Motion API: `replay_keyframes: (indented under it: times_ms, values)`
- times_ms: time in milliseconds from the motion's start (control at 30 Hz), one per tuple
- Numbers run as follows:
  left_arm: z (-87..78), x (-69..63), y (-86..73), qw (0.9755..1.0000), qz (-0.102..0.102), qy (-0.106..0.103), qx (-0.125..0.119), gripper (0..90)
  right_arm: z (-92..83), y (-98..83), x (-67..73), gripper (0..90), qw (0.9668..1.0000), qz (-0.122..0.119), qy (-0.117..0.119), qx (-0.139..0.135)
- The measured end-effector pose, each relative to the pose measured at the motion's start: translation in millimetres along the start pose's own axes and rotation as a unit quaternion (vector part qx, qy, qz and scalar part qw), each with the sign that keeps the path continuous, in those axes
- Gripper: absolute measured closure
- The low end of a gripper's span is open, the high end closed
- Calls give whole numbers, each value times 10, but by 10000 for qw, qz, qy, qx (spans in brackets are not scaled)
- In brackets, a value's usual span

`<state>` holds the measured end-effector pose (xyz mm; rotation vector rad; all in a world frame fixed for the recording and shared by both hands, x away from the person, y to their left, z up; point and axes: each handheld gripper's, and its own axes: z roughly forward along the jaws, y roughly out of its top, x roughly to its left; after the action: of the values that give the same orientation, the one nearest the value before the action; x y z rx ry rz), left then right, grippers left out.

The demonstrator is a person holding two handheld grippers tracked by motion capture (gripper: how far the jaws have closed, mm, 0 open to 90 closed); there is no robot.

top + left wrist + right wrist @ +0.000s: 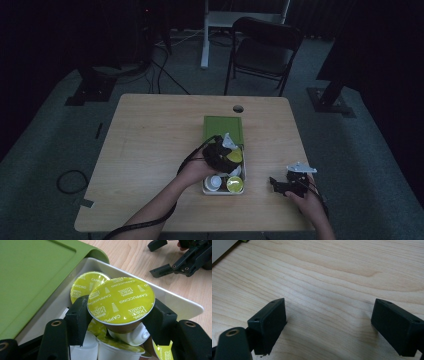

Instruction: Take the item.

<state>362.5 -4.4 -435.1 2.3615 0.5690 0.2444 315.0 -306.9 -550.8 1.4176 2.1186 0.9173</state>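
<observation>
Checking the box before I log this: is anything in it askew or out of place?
Yes. The coffee pods lie jumbled in the white box, some foil-up, some tipped on their sides. The left gripper is shut on one pod, held tilted above the pile. Nothing looks spilled or damaged.

— What was the round yellow-green capsule lid [121,300] made of?

— It looked like glossy foil, smooth with a soft sheen, on a shiny brown plastic cup; the left gripper [120,320] had matt black plastic pads.

— And the white rectangular tray [175,301]?

— Smooth plastic, slightly glossy. Its flat green lid [32,277] was satin, probably plastic too, though I couldn't be sure.

— The light wooden table [332,270]?

— Pale wood grain, smooth and faintly shiny, perhaps laminate.
</observation>
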Motion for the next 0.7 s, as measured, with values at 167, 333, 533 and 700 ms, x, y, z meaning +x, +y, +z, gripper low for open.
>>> replay_keyframes:
  times_ms: [167,333,533,700]
  values:
    - [-55,-1,15,10000,-9,-2,-20,410,0,0,0,121,10000,2,1,1]
    - [-127,-23,15,10000,5,14,-63,411,0,0,1,121,10000,5,0,2]
    - [-235,-20,4,9999,2,29,-114,411,0,0,1,121,10000,7,0,2]
    - [-326,-19,-7,9998,10,86,-162,411,0,0,1,121,10000,9,1,4]
